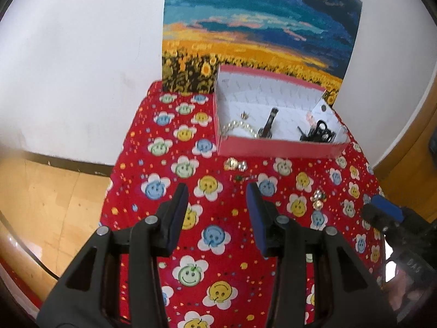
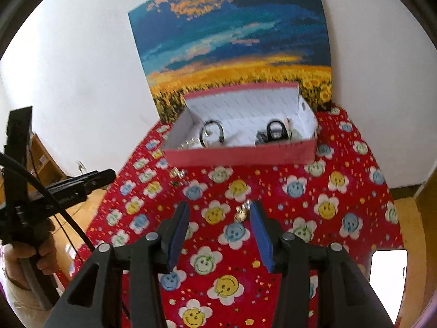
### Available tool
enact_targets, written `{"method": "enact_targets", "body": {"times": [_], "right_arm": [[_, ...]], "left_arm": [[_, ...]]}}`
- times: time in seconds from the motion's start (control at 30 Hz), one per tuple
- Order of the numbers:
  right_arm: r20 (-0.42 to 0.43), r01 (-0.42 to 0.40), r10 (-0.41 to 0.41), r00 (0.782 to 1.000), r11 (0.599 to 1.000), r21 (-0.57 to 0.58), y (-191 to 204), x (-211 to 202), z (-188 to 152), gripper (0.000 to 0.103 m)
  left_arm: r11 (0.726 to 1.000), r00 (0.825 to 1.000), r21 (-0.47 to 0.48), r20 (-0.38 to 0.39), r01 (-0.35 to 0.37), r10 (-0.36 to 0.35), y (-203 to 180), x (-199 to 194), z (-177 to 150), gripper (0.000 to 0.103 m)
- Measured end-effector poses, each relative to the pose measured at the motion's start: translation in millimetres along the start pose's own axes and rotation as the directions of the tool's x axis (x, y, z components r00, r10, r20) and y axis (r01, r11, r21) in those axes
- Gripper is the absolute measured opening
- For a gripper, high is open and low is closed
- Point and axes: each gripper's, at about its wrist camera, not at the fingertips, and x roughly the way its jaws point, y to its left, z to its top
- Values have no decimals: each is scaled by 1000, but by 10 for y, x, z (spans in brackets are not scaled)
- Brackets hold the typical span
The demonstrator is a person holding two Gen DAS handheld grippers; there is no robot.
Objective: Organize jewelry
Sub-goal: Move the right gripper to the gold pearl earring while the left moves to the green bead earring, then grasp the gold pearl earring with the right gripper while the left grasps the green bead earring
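From the left wrist view, the left tool (image 1: pixel 217 191) stood spread and empty over the red smiley-flower cloth on the counter (image 1: pixel 153 164), a small green trinket (image 1: pixel 240 177) just ahead of its tips and a gold earring pair (image 1: pixel 235 164) beyond, near the pink box (image 1: pixel 273 147). From the right wrist view, the right tool (image 2: pixel 220 210), also spread and empty, had a crystal drop earring (image 2: pixel 243 211) between its tips, hard by the right-hand finger; I judged this hand the nearer.
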Motion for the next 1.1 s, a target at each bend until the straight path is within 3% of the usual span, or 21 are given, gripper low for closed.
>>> {"method": "enact_targets", "body": {"times": [0.47,0.83,0.97,1.1], "right_arm": [[-110,19,-14,994,999,41,-107,658,-232,48],[-119,80,-81,990,997,-14,-62,936,-194,40],[-109,140,-147,983,988,-71,25,988,-192,16],[-107,119,-123,987,992,-50,-10,970,-184,16]], "left_arm": [[1000,999,5,-47,-12,12,99,381,-164,36],[1000,998,-12,-68,2,-3,171,548,-185,36],[1000,997,-12,-82,9,-9,157,620,-176,36],[1000,994,2,-103,24,-24,75,696,-170,36]]}}
